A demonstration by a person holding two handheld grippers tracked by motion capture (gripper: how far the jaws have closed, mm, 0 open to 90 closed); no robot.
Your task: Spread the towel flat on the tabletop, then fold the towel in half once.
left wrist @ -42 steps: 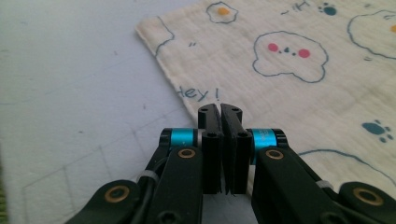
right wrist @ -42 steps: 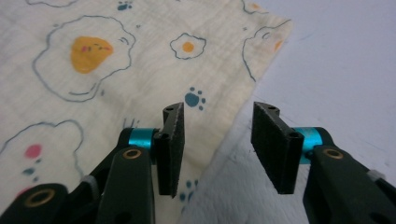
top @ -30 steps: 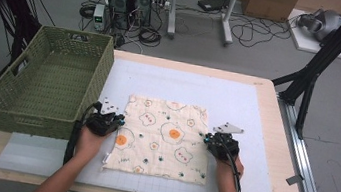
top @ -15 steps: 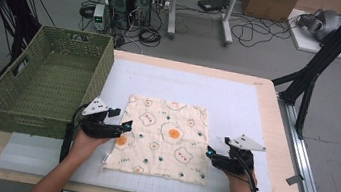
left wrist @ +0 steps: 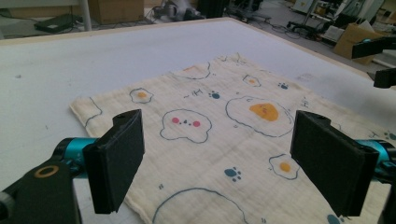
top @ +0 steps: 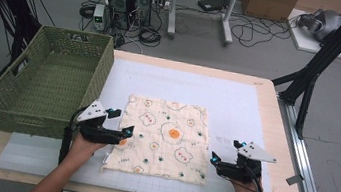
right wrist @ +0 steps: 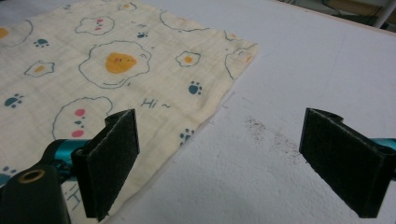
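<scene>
High view: the cloth (top: 162, 139) lies flat between both grippers; left gripper (top: 125, 132) over its left edge, right gripper (top: 213, 161) just beside its right edge, jaws just opened, holding nothing.

The right gripper (right wrist: 219, 163) is held with jaws just opened wide, nothing between them, over the cloth's (right wrist: 116, 60) edge and the white mat (right wrist: 303, 60).

each black gripper (top: 129, 131) has teal-ringed arms, square black pads, a grey three-cornered top plate and a trailing cable
</scene>
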